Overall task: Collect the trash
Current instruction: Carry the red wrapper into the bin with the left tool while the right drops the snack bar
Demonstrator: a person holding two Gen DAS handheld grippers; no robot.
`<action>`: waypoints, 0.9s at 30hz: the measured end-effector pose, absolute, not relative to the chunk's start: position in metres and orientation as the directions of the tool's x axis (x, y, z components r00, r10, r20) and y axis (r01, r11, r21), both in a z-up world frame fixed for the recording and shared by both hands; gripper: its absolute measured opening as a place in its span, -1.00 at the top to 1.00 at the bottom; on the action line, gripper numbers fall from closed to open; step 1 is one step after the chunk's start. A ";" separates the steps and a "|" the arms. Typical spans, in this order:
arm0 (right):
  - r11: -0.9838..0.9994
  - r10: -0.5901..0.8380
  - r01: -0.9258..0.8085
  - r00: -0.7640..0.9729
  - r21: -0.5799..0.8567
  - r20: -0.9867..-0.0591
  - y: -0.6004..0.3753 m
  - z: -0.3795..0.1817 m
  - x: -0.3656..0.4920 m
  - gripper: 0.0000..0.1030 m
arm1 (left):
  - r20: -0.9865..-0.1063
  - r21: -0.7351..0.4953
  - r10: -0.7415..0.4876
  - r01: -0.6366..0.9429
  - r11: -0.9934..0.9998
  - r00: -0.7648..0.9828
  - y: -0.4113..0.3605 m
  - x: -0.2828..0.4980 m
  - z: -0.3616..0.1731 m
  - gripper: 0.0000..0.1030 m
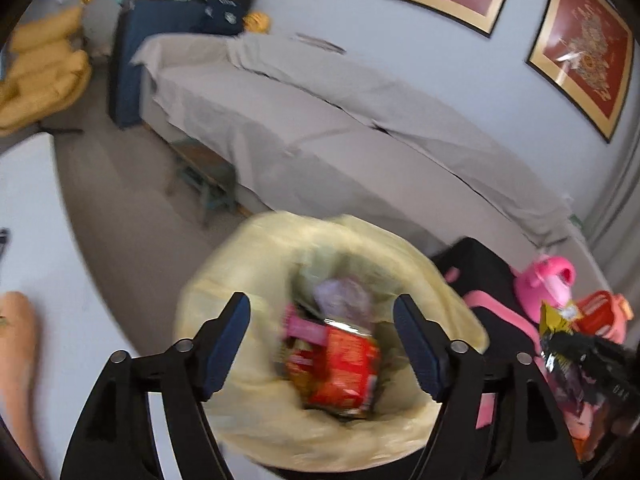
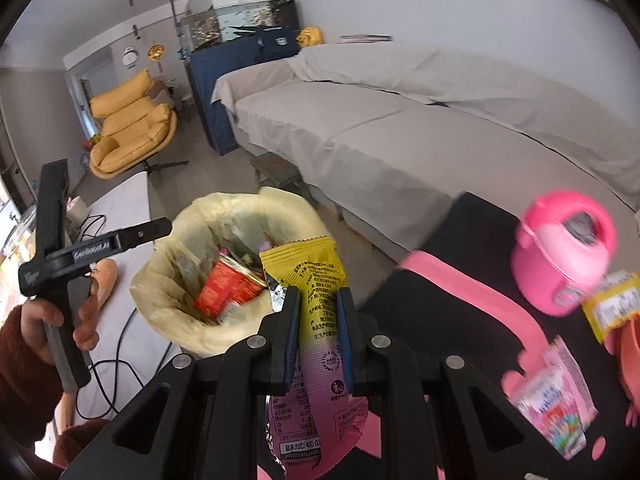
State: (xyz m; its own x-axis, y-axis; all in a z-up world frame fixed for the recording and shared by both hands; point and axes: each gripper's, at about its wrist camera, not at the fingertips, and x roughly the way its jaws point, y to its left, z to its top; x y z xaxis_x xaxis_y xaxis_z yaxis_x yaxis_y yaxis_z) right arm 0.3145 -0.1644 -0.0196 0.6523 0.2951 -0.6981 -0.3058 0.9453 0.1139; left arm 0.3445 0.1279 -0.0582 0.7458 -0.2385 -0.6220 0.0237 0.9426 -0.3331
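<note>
Trash bin [image 1: 256, 412] with its yellow bag sits right under the left gripper [image 1: 322, 344]; its fingers [image 1: 224, 344] stand apart, holding nothing, and a red wrapper [image 1: 340, 372] lies inside.

From the right wrist, the right gripper [image 2: 318, 332] pinches a yellow and pink snack packet [image 2: 316, 280], standing tall. The bin mouth [image 2: 240, 280] lies ahead and left, close by.

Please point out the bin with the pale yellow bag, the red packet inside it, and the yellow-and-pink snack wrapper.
Bin with pale yellow bag [image 2: 168, 300]: right wrist view, bag's left rim.
Red packet [image 1: 340, 372]: left wrist view, its front.
Yellow-and-pink snack wrapper [image 2: 316, 268]: right wrist view, yellow upper part.
</note>
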 end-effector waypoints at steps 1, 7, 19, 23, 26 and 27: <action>0.939 0.309 -0.322 0.647 0.117 -0.697 -0.156 -0.020 0.321 0.69 | -0.615 -0.314 -0.206 0.004 0.950 0.761 0.133 0.339 -0.056 -0.51; 0.891 0.405 -0.421 0.571 0.168 -0.715 -0.094 -0.035 0.363 0.69 | -0.592 -0.272 -0.127 -0.050 0.961 0.796 0.158 0.316 -0.052 -0.66; 0.891 0.350 -0.434 0.470 0.133 -0.811 -0.021 -0.104 0.423 0.51 | -0.612 -0.324 -0.122 -0.107 0.940 0.782 0.197 0.302 -0.065 -0.71; 0.892 0.370 -0.422 0.484 0.159 -0.793 -0.030 -0.103 0.420 0.09 | -0.624 -0.346 -0.135 -0.117 0.931 0.770 0.197 0.306 -0.069 -0.71; 0.890 0.375 -0.431 0.504 0.150 -0.778 -0.036 -0.095 0.415 -0.02 | -0.622 -0.348 -0.135 -0.118 0.930 0.771 0.194 0.307 -0.068 -0.71; 0.890 0.377 -0.431 0.510 0.150 -0.773 -0.039 -0.091 0.412 -0.05 | -0.621 -0.346 -0.134 -0.116 0.931 0.772 0.192 0.306 -0.067 -0.71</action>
State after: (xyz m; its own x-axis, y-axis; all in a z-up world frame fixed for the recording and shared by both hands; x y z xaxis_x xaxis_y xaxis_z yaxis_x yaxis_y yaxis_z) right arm 0.4125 -0.0389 -0.0909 0.5097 0.3770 -0.7733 -0.4309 0.8899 0.1499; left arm 0.3064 0.1917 -0.0667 0.7720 -0.1344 -0.6213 -0.1160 0.9312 -0.3456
